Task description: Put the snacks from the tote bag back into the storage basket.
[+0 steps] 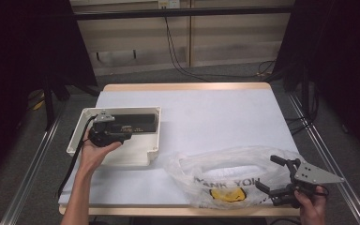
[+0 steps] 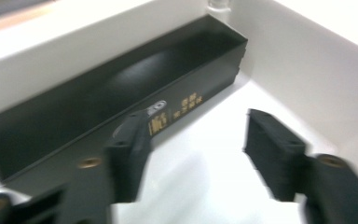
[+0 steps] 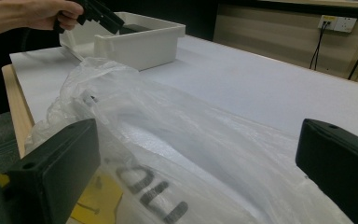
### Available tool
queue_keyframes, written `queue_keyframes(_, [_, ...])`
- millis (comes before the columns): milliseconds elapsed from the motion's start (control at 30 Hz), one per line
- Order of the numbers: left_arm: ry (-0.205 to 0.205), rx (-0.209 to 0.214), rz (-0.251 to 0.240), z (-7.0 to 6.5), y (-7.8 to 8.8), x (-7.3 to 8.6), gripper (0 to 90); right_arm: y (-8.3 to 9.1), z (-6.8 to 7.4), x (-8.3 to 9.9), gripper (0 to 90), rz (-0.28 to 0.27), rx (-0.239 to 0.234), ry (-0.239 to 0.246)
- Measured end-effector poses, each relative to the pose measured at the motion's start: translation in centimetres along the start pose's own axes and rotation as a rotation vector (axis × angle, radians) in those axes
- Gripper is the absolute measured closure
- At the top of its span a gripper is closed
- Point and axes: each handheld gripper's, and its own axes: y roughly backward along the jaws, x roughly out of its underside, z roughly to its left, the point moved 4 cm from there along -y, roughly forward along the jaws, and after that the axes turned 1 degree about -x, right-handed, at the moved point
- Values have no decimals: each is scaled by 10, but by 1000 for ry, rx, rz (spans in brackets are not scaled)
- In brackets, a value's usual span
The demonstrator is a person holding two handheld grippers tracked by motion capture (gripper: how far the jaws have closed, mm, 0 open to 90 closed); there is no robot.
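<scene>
A white tray (image 1: 151, 140) at nine o'clock on the table (image 1: 215, 117) holds a long black box (image 2: 116, 100) along its far wall. The left gripper (image 2: 196, 154) hovers inside, jaws apart and empty. At five o'clock, the right gripper (image 1: 281, 176) stands wide around a clear plastic bag (image 1: 225, 176).

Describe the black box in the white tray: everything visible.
The black box is long, narrow and rectangular, with a smooth, matte-to-glossy face that looks like card or plastic, and small gold print near one end. It lies flat along the far wall of the white tray, resting on the tray floor, one end near a corner. The left gripper is just in front of it with jaws apart; neither pad presses on it.
</scene>
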Motion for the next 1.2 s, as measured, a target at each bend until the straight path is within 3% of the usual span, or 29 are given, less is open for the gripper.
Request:
queue_keyframes(133, [-11,-18,-19,-1,16,-2,195,-1,0,0,0,6,-8,-5])
queue_keyframes(267, [-16,-5,-41,-3,33,-1,120,-1,1,0,0,5,-7,-4])
queue_keyframes(467, [-20,-5,-75,-4,55,2,77,1,1,-2,0,-10,1,4])
queue_keyframes(633, [-22,-49,-84,3,72,4,56,2,0,-4,0,-17,20,-5])
queue_keyframes(767, [-27,-39,-104,7,91,9,37,4,0,-4,0,-13,4,-5])
queue_keyframes(833, [-39,-39,-114,6,98,11,26,2,-1,-4,0,-24,18,-5])
queue_keyframes(900, [-52,-52,-105,4,103,15,29,3,0,-3,0,-10,1,-1])
queue_keyframes(1067, [-11,-77,-136,-7,109,21,29,3,-1,-4,0,-22,19,-3])
queue_keyframes(1133, [13,-55,-156,-14,108,25,28,3,-1,-3,0,-20,20,-1])
queue_keyframes(1200, [1,-84,-171,-22,108,29,29,3,0,-4,0,-23,22,-4])
